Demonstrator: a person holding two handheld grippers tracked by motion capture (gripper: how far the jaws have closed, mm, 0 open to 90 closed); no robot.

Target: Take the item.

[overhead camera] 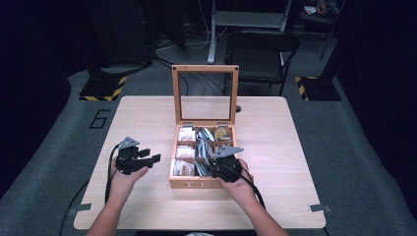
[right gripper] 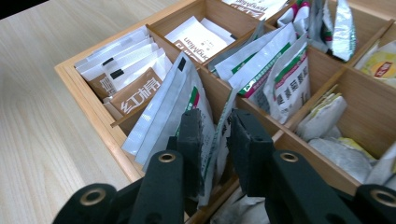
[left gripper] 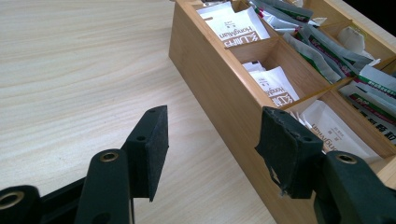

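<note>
One wooden box (overhead camera: 202, 183) sat mid-table, glass lid (overhead camera: 205, 93) upright, nine compartments of sachets, "TEA" on its front. Inside its near middle compartment, the right gripper (right gripper: 215, 133) pinched a silver sachet (right gripper: 208, 140) between narrowed jaws. Left of the box, the left gripper (left gripper: 212, 140) gaped empty. White packets (left gripper: 236, 28) read "HongMian".

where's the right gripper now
High view: the right gripper is over the tea box's near middle compartment, its jaws around a silver sachet.
</note>
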